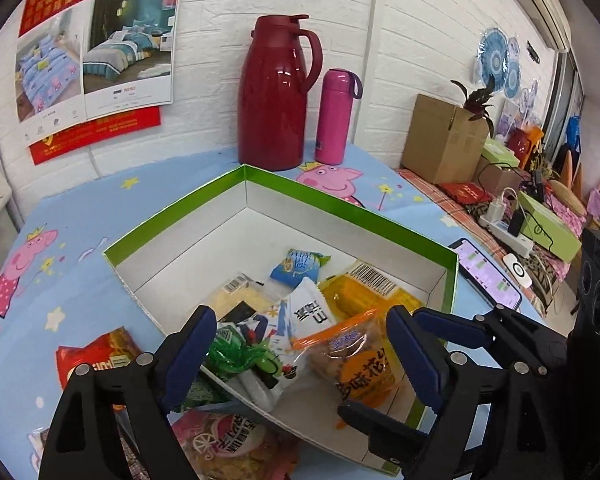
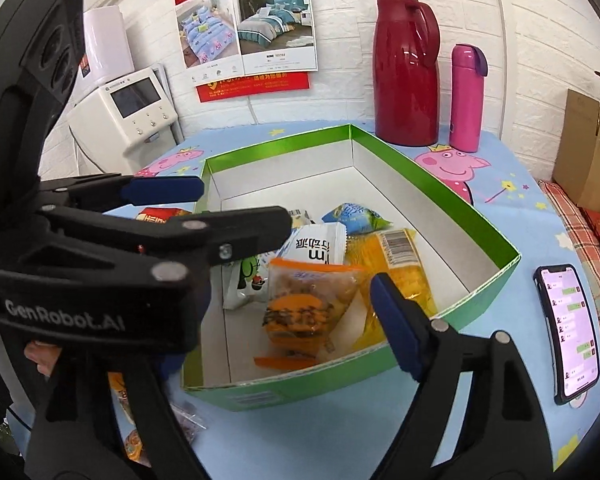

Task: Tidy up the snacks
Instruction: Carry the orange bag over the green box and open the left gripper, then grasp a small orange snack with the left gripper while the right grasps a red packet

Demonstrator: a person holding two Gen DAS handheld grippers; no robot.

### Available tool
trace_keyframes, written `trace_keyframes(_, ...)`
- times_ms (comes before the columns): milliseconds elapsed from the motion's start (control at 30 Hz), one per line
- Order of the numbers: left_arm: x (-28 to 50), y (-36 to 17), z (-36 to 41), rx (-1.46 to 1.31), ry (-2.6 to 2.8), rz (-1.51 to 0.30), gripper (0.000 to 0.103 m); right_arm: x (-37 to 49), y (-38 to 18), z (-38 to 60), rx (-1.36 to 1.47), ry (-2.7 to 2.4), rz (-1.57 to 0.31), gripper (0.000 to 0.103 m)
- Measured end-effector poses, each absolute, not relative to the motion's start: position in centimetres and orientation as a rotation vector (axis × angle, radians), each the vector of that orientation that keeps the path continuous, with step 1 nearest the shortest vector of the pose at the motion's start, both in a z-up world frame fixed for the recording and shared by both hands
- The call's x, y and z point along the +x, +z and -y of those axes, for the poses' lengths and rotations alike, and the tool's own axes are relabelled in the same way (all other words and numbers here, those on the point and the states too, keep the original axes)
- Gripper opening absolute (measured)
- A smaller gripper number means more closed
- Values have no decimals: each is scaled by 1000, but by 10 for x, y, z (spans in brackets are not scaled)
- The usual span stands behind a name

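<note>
A green-rimmed white box [image 1: 340,208] [image 2: 440,184] lies on the blue cartoon tablecloth. Inside it are an orange packet [image 1: 356,364] [image 2: 300,308], a yellow packet [image 1: 360,300] [image 2: 400,264], a blue packet [image 1: 300,264] [image 2: 356,216], a white packet [image 1: 312,312] [image 2: 320,244] and a green packet [image 1: 240,352]. My left gripper [image 1: 304,348] [image 2: 228,204] hovers open over the box's near corner, holding nothing. My right gripper [image 2: 296,320] is open above the orange packet; its left fingertip is hidden behind the left gripper. A red packet [image 1: 96,356] [image 2: 160,214] and a pink packet [image 1: 228,440] lie outside the box.
A dark red jug [image 1: 276,96] [image 2: 406,72] and a pink bottle [image 1: 334,116] [image 2: 466,96] stand behind the box by the wall. A lit phone [image 1: 488,272] [image 2: 568,328] lies at its right. A cardboard carton [image 1: 440,140] and a power strip [image 1: 508,232] sit further right.
</note>
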State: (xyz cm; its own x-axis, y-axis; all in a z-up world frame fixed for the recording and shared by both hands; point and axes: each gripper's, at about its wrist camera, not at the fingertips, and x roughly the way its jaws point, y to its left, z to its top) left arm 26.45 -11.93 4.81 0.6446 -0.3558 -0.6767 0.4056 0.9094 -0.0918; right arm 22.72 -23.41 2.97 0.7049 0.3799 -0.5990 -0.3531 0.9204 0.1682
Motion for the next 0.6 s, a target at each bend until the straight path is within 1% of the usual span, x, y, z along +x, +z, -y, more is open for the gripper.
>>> trace_keyframes(233, 247, 59, 104, 50, -414, -747, 89, 208, 43, 233, 49, 402, -652, 83)
trace_keyframes(467, 199, 86, 78, 27, -385, -704, 89, 162, 66, 227, 55, 387, -620, 85)
trace_keyframes(600, 172, 84, 60, 5, -350, -731, 89, 138, 66, 226, 73, 395, -629, 85)
